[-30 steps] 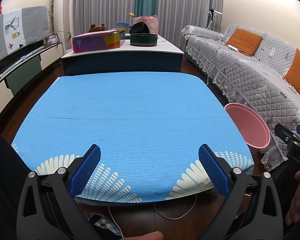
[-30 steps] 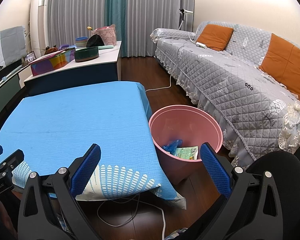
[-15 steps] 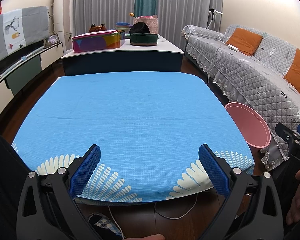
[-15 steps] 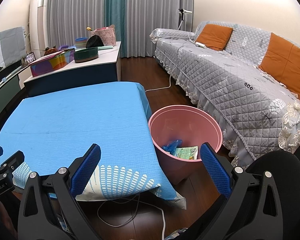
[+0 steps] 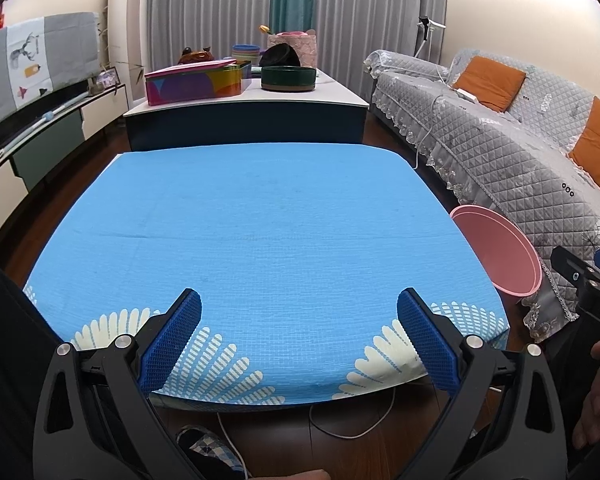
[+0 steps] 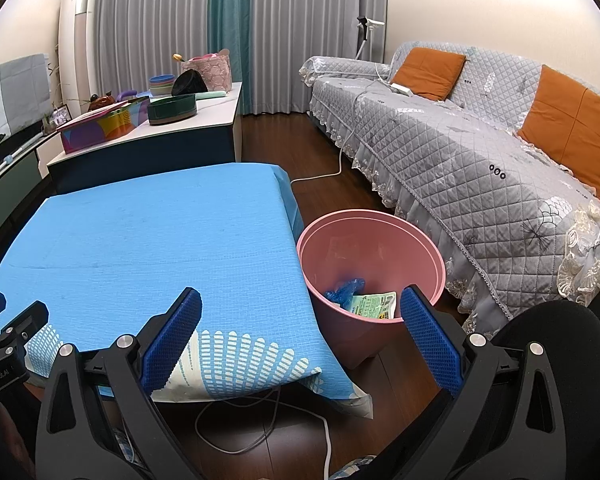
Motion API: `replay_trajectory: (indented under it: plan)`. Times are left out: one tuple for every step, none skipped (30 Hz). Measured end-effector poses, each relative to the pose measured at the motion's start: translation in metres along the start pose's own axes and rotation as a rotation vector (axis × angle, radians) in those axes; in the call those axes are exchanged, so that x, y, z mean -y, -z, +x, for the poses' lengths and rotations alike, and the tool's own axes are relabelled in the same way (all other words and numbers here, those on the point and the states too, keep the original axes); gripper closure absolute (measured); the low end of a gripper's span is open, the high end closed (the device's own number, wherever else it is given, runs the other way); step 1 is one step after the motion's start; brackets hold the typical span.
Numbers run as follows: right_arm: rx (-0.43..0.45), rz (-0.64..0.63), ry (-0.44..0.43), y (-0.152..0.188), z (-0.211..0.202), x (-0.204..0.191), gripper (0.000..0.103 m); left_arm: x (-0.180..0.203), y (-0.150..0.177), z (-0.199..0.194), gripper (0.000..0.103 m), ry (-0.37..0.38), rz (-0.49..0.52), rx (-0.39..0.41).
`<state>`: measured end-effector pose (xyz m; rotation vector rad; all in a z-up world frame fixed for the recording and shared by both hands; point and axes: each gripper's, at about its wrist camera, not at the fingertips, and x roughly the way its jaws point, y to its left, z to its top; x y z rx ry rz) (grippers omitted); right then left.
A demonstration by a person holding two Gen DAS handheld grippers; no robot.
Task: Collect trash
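A pink waste bin [image 6: 370, 264] stands on the floor between the blue-clothed table [image 6: 152, 240] and the sofa. Inside it lie a crumpled blue wrapper [image 6: 344, 289] and a green-and-white packet [image 6: 374, 304]. My right gripper [image 6: 298, 320] hovers open over the table's near right corner, with the bin just ahead of its right finger; nothing is between its pads. My left gripper [image 5: 298, 320] is open above the table's near edge, holding nothing. In the left wrist view the bin [image 5: 496, 252] shows past the blue table's [image 5: 260, 220] right edge, its contents hidden.
A grey quilted sofa [image 6: 480, 152] with orange cushions runs along the right. A dark cabinet [image 5: 244, 120] behind the table carries a colourful box [image 5: 196, 82] and bowls. White cables [image 6: 260, 420] lie on the wood floor under the table's near edge. A person's hand [image 5: 596, 396] holds the right gripper.
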<state>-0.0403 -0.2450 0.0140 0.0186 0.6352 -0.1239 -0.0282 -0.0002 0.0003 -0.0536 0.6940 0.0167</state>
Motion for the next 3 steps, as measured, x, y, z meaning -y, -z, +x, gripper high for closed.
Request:
replay_trajectory:
  plan:
    - [0.000, 0.000, 0.000, -0.0001, -0.0001, -0.0001, 0.005, 0.0009, -0.0003, -0.0001, 0.008, -0.001, 0.000, 0.000]
    - [0.000, 0.000, 0.000, -0.0001, -0.0001, -0.0001, 0.005, 0.0012, -0.0005, -0.0002, 0.008, -0.002, 0.000, 0.000]
    - [0.000, -0.001, 0.000, -0.0001, -0.0001, -0.0001, 0.005, 0.0012, -0.0003, -0.0002, 0.008, -0.001, 0.000, 0.000]
